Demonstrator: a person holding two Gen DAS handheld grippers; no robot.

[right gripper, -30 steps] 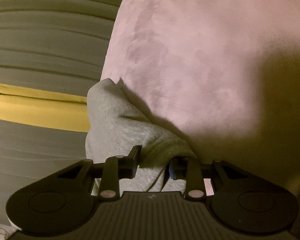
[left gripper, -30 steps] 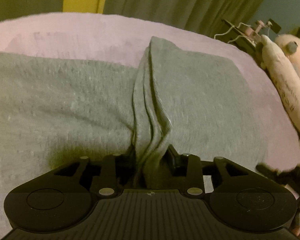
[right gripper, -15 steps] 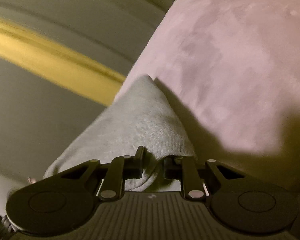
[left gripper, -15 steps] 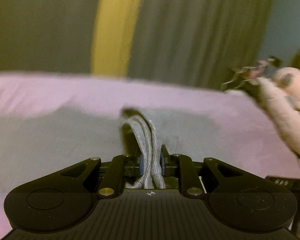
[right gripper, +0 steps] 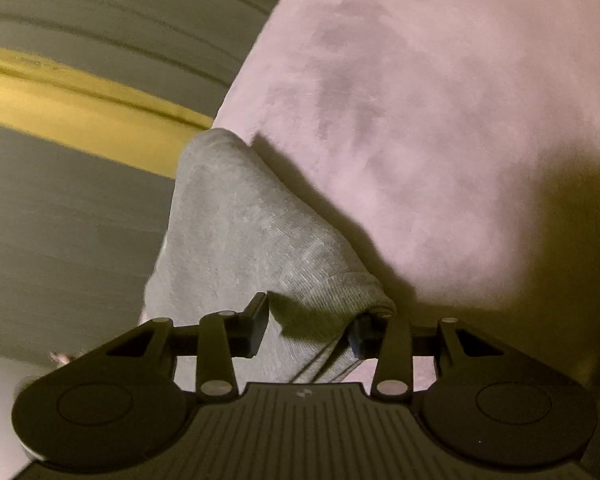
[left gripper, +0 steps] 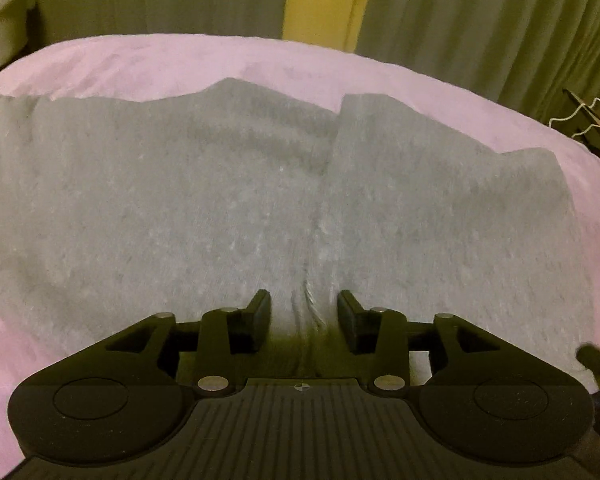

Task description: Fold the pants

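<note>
The pants (left gripper: 228, 208), grey knit fabric, lie spread across a bed covered with a pink blanket (left gripper: 148, 60). In the left wrist view they fill most of the picture, with a raised crease running from the middle of the far edge down toward the camera, and a folded layer on the right whose corner stands out against the pink. The left gripper (left gripper: 304, 314) hangs over this crease with its fingers (left gripper: 259, 320) apart and opening; the ridge of cloth sits between them, but neither pad presses on it, and a gap shows on both sides.

In the right wrist view a bunched end of the pants (right gripper: 260, 240) rises from the right gripper (right gripper: 310, 326) toward the edge of the blanket (right gripper: 440, 120), casting a dark shadow on it. The cloth, with its ribbed hem, passes between the right fingers (right gripper: 256, 328). It lies against the right-hand pad, while the left-hand pad stands slightly off it. These jaws are opening too, so the hold looks loose.

Behind the bed hang olive-green curtains (left gripper: 480, 20) with a yellow strip (left gripper: 324, 0) between them.
</note>
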